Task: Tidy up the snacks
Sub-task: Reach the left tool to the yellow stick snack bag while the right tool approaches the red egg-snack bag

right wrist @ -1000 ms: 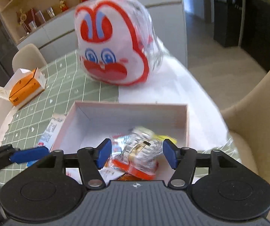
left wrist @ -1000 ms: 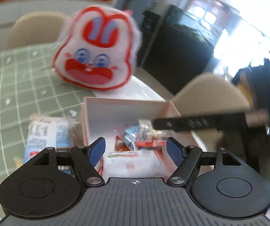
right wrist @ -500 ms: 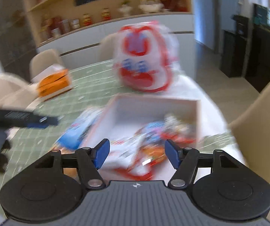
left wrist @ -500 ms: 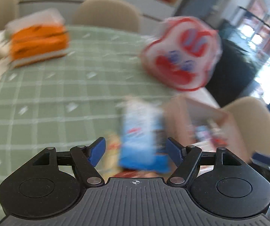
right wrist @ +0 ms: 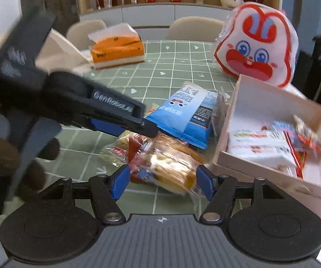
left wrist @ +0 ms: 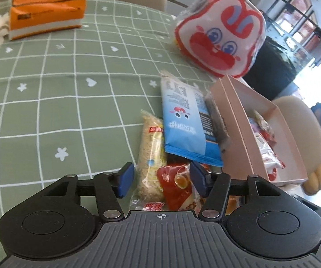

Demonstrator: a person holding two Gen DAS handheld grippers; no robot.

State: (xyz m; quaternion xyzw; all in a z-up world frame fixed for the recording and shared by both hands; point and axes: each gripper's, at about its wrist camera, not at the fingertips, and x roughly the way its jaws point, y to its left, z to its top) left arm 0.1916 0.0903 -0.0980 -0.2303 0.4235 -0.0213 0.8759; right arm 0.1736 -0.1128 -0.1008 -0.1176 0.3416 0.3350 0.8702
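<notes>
**Snack pile beside the pink box, both tongs hovering over it**

Looking down the left tongs [left wrist: 161, 179] first: the jaws are closing in, with a clear rice-cracker packet [left wrist: 151, 156] and a red snack packet [left wrist: 178, 185] lying between the blue pads, but the pads aren't pressing on either one, so nothing is gripped. From the right wrist view, the right tongs [right wrist: 162, 183] are easing apart with a clear-wrapped bread bun [right wrist: 174, 165] sitting between the pads; there's a gap on both sides, so that one isn't gripped either. The left tongs also show up in that view as a big dark shape [right wrist: 115, 118] reaching in from the left, tip just over the same pile, with a gloved hand [right wrist: 10, 158] holding them.

Just past the pile lies a blue-and-white snack bag [left wrist: 182, 120], flat on the bench, its far end overlapping the other packets' top edge. Right next to it on the right is the pink cardboard box [left wrist: 234, 116], open on top, already holding a few red-and-white wrapped snacks [right wrist: 263, 145] in its near corner.

Further back, a big rabbit-face bag [left wrist: 220, 38], white with red outlines and blue eyes, stands just behind the box. The bench wears a green checked tablecloth [left wrist: 60, 78] with little white hearts and stars. At the far side there's an orange tissue box [left wrist: 46, 15], well apart from the snacks, and beige chairs [right wrist: 196, 28] behind the bench.
</notes>
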